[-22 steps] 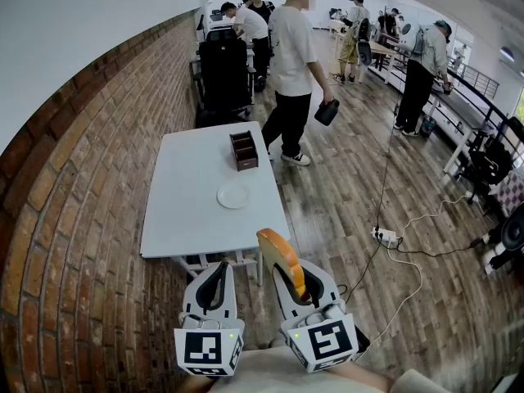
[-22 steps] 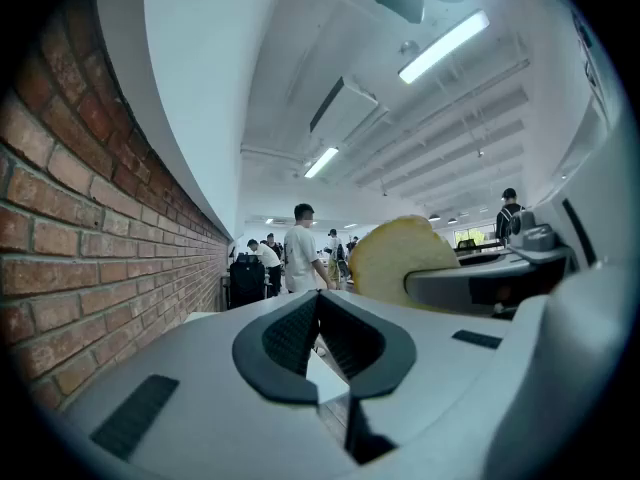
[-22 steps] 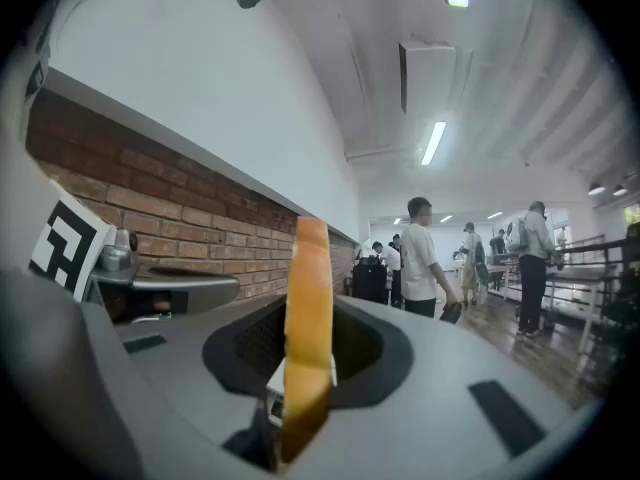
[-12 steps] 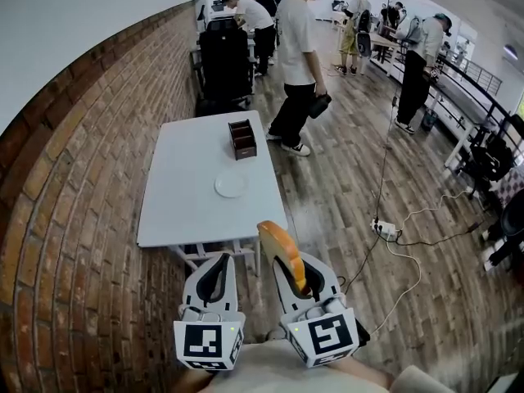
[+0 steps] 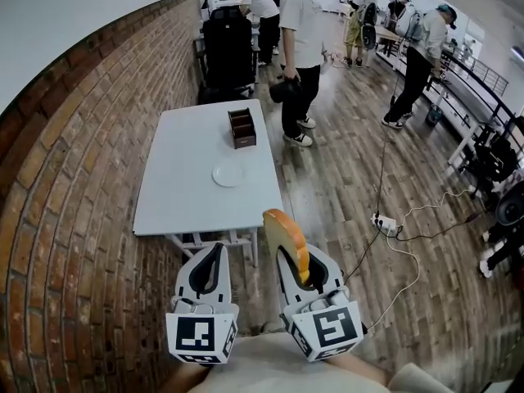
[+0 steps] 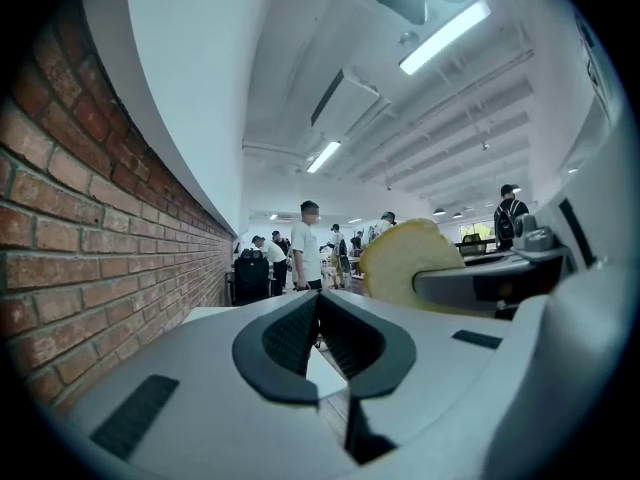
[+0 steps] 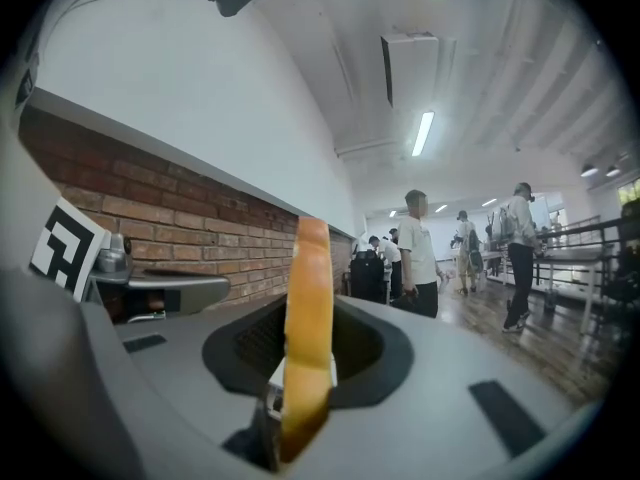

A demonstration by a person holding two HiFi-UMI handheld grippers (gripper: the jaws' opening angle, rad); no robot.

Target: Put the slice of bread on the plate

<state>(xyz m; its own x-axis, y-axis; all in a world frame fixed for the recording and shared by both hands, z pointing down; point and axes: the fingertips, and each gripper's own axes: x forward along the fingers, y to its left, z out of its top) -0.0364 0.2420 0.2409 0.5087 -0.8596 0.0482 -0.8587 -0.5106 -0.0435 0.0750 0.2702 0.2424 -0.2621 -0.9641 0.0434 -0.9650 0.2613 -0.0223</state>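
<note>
The slice of bread [image 5: 286, 237], pale with an orange crust, stands upright on edge between the jaws of my right gripper [image 5: 292, 262], which is shut on it. In the right gripper view the bread [image 7: 307, 328] rises edge-on out of the right gripper [image 7: 308, 363]. My left gripper [image 5: 215, 250] is beside it, shut and holding nothing; in its own view the left gripper [image 6: 318, 313] has its tips together, and the bread [image 6: 405, 263] shows at the right. The small white plate [image 5: 228, 173] lies on the white table [image 5: 180, 195] ahead, well beyond both grippers.
A brown wooden box [image 5: 242, 128] stands on the table beyond the plate. A brick wall [image 5: 74, 187] runs along the left. A person in a white shirt [image 5: 304, 31] stands by the table's far right corner. Cables and a power strip [image 5: 385, 223] lie on the wooden floor at right.
The person in the white shirt has walked further along the table's right side. The table sits slightly higher in the picture. Both grippers keep their places and the bread stays gripped.
</note>
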